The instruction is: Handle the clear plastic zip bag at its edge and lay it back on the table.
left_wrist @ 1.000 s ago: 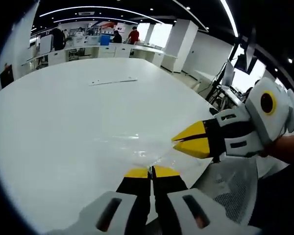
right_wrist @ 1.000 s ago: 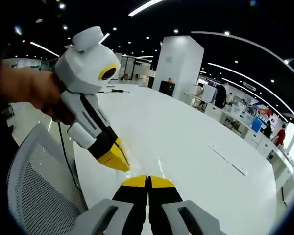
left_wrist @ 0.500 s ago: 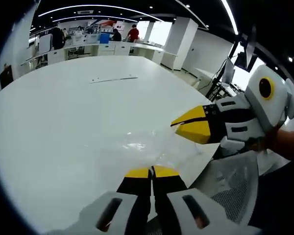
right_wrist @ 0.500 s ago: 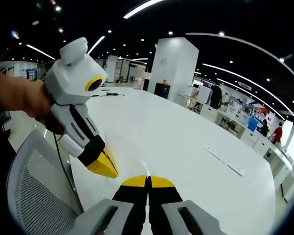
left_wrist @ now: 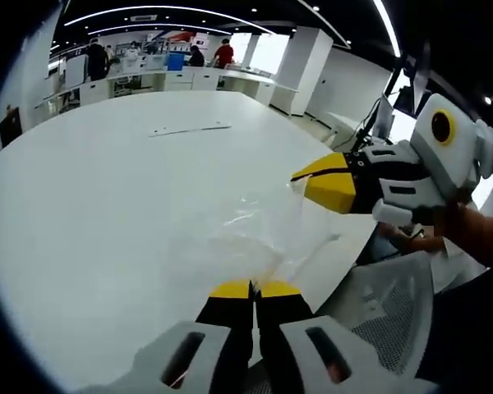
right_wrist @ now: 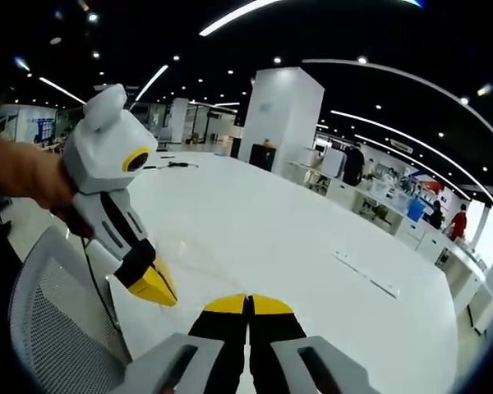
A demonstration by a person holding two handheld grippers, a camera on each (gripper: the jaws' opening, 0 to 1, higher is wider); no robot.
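A broad white table (left_wrist: 90, 205), glossy and rounded at its near edge, carried a flat pale strip (left_wrist: 189, 130) toward its far side and part of a crumpled clear bag (left_wrist: 259, 234) near its edge.

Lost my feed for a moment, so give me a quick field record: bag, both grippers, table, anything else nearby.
bag: clear plastic zip bag, stretched between the grippers above the table edge
left gripper: jaws shut on the bag's near edge
right gripper: jaws shut on the bag's far corner
table: white table, flat strip lying further across it
nearby: mesh chair below the grippers
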